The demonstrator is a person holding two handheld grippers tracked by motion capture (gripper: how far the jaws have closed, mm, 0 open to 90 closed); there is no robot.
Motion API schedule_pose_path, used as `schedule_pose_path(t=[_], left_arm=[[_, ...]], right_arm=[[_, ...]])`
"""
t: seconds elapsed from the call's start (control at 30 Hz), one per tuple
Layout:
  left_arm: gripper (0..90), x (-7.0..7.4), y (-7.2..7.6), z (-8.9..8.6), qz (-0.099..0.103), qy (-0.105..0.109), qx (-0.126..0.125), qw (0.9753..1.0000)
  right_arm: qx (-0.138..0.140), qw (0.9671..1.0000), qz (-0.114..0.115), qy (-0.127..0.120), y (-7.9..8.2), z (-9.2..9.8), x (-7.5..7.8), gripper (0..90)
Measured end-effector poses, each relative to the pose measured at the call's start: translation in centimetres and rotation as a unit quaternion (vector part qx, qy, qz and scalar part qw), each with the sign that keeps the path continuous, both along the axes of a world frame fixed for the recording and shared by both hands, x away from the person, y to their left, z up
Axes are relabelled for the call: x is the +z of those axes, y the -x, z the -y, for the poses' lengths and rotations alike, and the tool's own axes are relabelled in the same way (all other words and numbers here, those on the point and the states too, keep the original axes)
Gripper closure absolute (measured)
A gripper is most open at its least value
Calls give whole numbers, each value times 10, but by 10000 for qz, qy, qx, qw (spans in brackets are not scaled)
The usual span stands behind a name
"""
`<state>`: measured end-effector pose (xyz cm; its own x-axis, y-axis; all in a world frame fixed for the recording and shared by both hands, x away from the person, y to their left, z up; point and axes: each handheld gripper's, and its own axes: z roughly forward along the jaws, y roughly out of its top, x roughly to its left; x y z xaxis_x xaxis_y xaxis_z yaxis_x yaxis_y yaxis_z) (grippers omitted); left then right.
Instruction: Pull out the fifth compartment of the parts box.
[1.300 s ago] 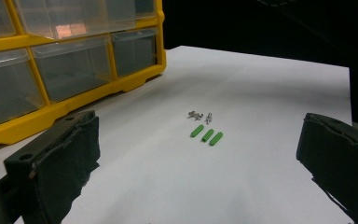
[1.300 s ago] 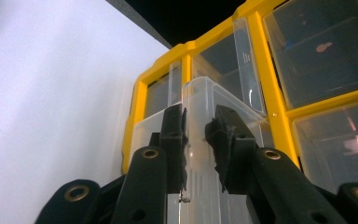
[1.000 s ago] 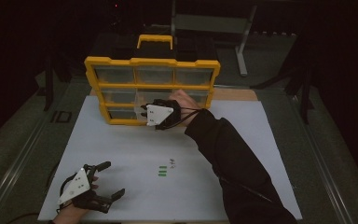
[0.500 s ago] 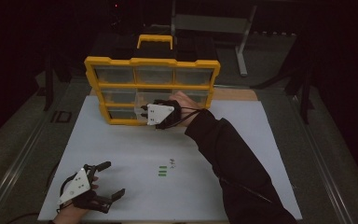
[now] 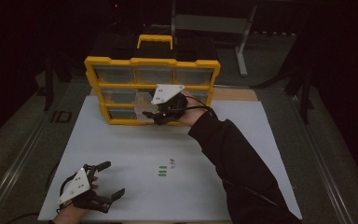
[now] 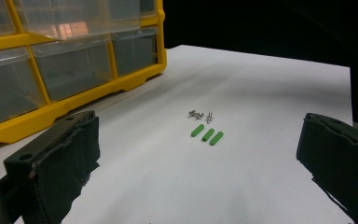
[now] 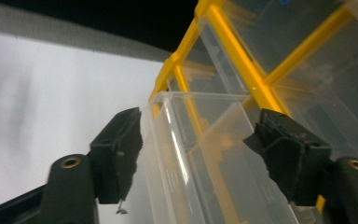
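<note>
Dim, grainy pictures; dark surroundings, soft focus.

The room is dim; the area beyond the table is almost black. A white sheet (image 5: 121, 140) covers the grey table (image 5: 23, 154), whose raised rails run along both long sides. A wooden strip (image 5: 235, 94) lies at the sheet's far edge. Behind it stands a grey metal frame (image 5: 244, 42) on the dark floor. A small red light (image 5: 116, 5) glows at the far wall.

The right arm stretched far forward, sleeve dark, its right gripper (image 5: 154, 116) held with jaws parted. The left gripper (image 5: 108, 179) rested low near the person, jaws spread wide.
</note>
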<state>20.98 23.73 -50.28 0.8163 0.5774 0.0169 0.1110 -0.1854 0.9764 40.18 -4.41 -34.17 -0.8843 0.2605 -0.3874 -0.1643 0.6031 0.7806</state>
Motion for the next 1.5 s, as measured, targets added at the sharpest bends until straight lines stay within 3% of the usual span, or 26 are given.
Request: schedule_pose_path(t=[0.27,0.47,0.87,1.03,1.13,1.23,1.4,1.5], left_arm=[[0,0,0,0,1,-22,8,10000],[0,0,0,0,2,-30,11,10000],[0,0,0,1,-5,-46,17,10000],[0,0,0,1,-1,-56,34,10000],[0,0,0,2,1,-57,35,10000],[0,0,0,2,-3,-61,26,10000],[0,0,0,2,3,-68,29,10000],[0,0,-1,2,-1,-74,24,10000]], right_arm=[[-265,9983,-443,-273,2,15,4,104],[-332,9954,-741,-514,10,32,4,91],[-626,9911,-704,-937,36,71,-15,91],[-560,9913,-766,-907,45,82,-26,92],[-636,9891,-861,-1013,50,92,-33,93],[-797,9880,-817,-1044,57,99,-43,93],[-968,9826,-996,-1235,64,112,-57,93],[-1055,9819,-1016,-1199,69,118,-66,93]])
